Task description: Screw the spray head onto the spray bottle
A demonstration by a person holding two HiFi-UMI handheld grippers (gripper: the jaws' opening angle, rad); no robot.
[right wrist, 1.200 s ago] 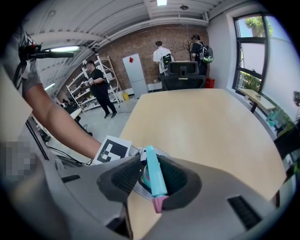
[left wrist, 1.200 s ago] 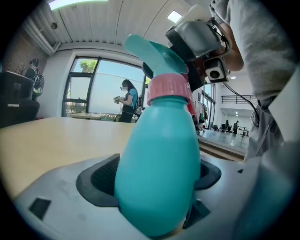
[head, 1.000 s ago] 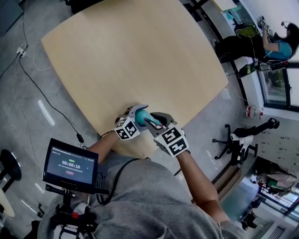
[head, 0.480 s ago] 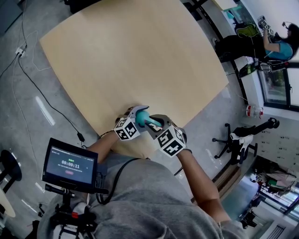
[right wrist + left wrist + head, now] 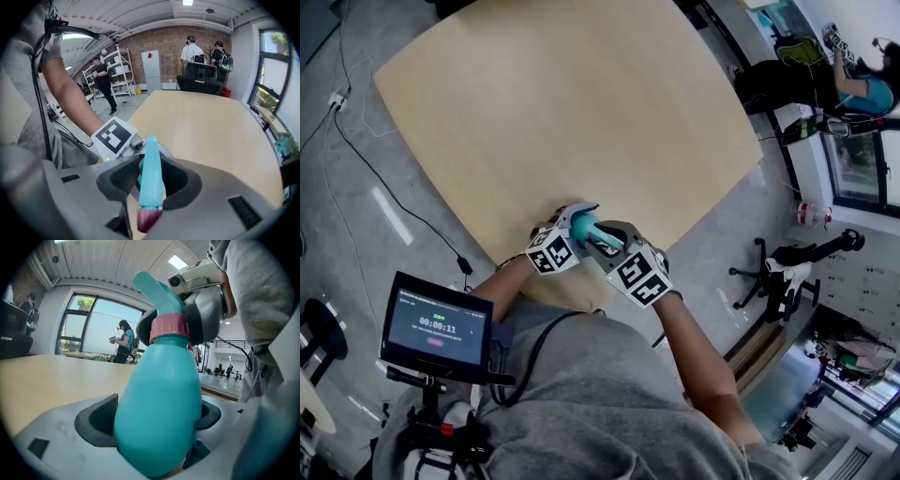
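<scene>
The L gripper (image 5: 157, 420) was closed on the blue-green spray bottle (image 5: 159, 390), w/ its dark pads (image 5: 101, 416) pressed on the fat lower part. The bottle stood about upright at the near edge of the tan table (image 5: 581, 112), right in front of the person. You couldn't see thru the bottle, so what was inside, can't tell. The spray head (image 5: 151, 164) sat on top of the bottle, w/ a pink ring (image 5: 168, 326) at the neck. The R gripper (image 5: 151, 180) pointed down at it & was closed on the spray head, pads on both sides.
</scene>
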